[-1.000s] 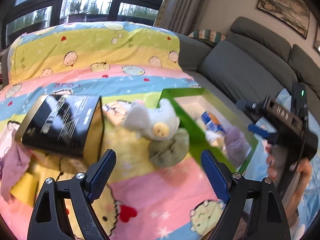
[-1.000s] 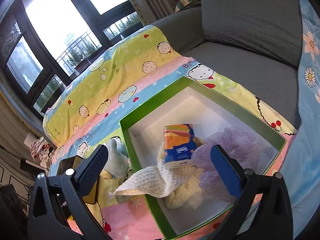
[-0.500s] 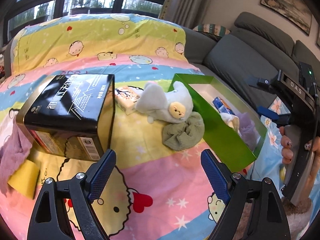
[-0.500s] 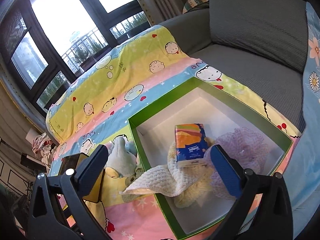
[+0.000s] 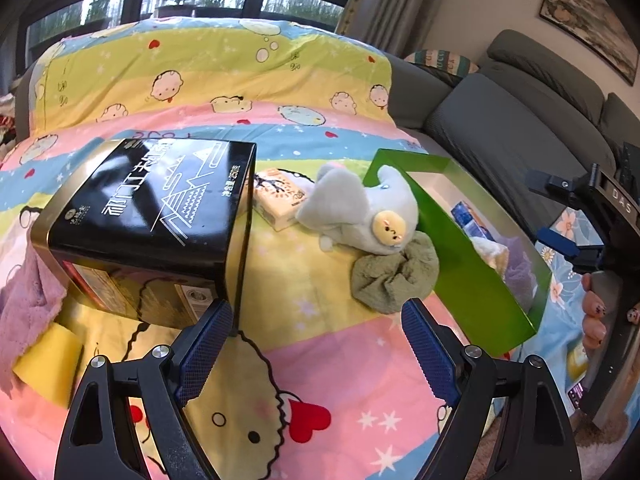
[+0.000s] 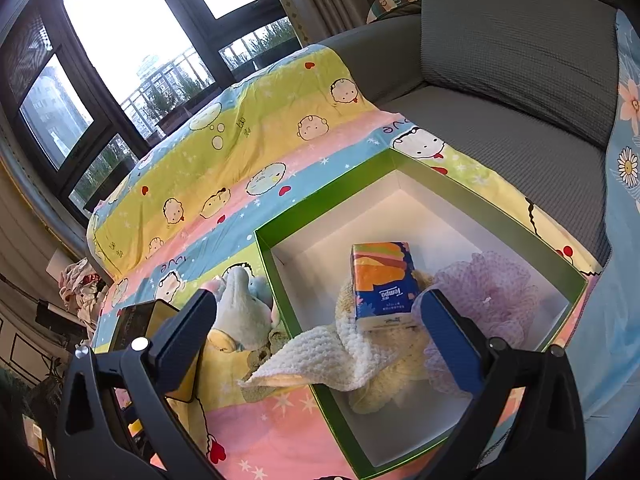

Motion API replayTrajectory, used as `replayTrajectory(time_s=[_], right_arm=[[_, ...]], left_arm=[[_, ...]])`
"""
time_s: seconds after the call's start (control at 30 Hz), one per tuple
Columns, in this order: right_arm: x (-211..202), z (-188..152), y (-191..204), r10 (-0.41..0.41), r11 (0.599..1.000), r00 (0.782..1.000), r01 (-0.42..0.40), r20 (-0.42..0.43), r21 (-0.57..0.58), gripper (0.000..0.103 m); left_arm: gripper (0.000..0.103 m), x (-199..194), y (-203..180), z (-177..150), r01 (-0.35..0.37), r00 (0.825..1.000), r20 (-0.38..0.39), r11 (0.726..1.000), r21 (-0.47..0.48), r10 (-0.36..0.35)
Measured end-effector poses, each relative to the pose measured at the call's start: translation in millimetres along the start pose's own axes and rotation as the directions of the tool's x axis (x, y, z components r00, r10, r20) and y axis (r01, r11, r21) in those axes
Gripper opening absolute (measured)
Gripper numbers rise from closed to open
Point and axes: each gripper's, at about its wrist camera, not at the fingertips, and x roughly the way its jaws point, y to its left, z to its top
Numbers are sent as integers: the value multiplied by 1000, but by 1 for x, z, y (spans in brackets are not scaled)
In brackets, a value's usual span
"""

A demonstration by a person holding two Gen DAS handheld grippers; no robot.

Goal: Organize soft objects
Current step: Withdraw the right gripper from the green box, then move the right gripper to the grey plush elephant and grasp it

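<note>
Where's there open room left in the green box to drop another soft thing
The far half of the green box, behind the tissue pack, shows bare white floor. The near half is crowded: cream knitted cloth, purple mesh pouf.

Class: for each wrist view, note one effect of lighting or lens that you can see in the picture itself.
Left wrist view: glare streaks the glossy top of the black box, and fisheye curvature bends the sofa. Right wrist view: the window is blown out to white, and the picture's corners are dark.
</note>
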Motion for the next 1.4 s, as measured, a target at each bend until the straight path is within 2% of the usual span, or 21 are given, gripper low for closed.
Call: replayTrajectory(time_s=[0.43,0.5,0.67,0.77,0.93,1.03,1.07,1.1,1.17,1.2,1.23,1.3,1.4], right_arm=[[5,-3,6,-7,1000,1000,7,-17,-17,102],[6,-3,6,-5,1000,1000,4,-21,-21,102],[9,-4,8,16,999,999,-17,-34,-27,102],[11,-4,14,54,998,998,-55,-40,-35,101],[15,-2,41,188,978,979,-194,-81,-72,95],[29,1,74,233,960,961,-251,-150,-122,83],[39,3,86,232,956,955,-259,-184,-136,74],[52,4,101,229,953,947,-265,-225,-145,68],[79,7,123,228,946,922,-286,-312,-155,61],[96,7,135,197,946,909,-274,-366,-173,59],[106,5,144,121,952,913,-219,-390,-216,59],[111,2,151,20,947,929,-135,-369,-290,64],[116,-8,157,-42,924,925,-108,-378,-367,74]], left_arm=[[87,14,5,17,14,1000,2,1000,-10,-14],[87,19,6,22,-5,1000,1,1000,-19,5],[87,29,8,26,-35,999,-24,999,-27,34],[87,25,6,19,-21,1000,-13,1000,-14,20],[87,8,11,7,22,1000,-18,999,-31,-23],[87,-8,16,1,21,1000,-10,999,-33,-21],[87,-14,19,-1,21,1000,-3,999,-38,-21],[87,-20,22,-4,22,1000,2,999,-40,-22],[87,-30,29,-8,28,1000,15,998,-57,-27],[87,-35,33,-11,33,999,20,997,-66,-32],[87,-39,38,-14,39,999,21,996,-78,-37],[87,-43,47,-19,50,999,19,994,-94,-48],[87,-42,56,-21,45,999,12,992,-117,-44]])
